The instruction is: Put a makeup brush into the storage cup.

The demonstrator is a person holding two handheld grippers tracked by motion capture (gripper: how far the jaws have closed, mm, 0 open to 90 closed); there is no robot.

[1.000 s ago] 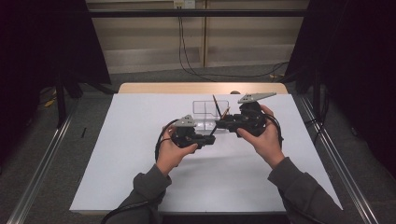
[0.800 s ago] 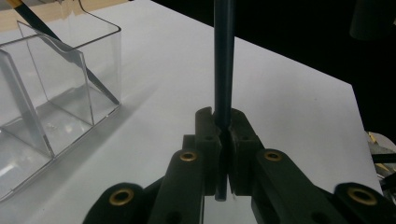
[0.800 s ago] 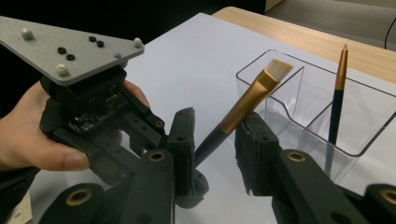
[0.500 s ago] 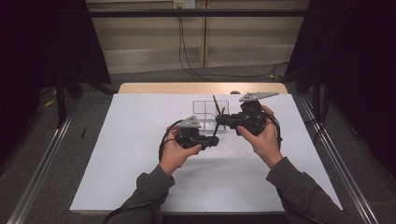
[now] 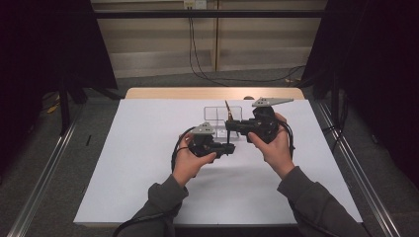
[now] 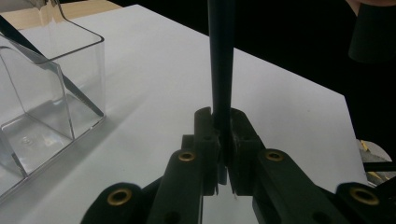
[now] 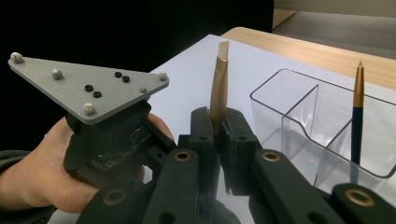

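A thin stick with a black shaft (image 6: pixel 220 60) and a gold, flat-tipped end (image 7: pixel 218 81) stands upright between my two grippers. My left gripper (image 6: pixel 221 116) is shut on the black shaft low down. My right gripper (image 7: pixel 218 116) has just been closing and now pinches the gold end. In the high view the left gripper (image 5: pixel 228 147) sits just in front of the right gripper (image 5: pixel 232 126), above the middle of the white sheet (image 5: pixel 148 148).
A clear plastic box (image 7: pixel 299 116) with compartments stands just behind the grippers, also in the high view (image 5: pixel 217 112). A second black stick with a gold tip (image 7: pixel 357 107) leans inside it. The wooden table edge (image 5: pixel 197 93) lies beyond the sheet.
The right gripper's jaws have closed on the stick's gold end. The left hand has shifted slightly to the right, toward the right gripper.
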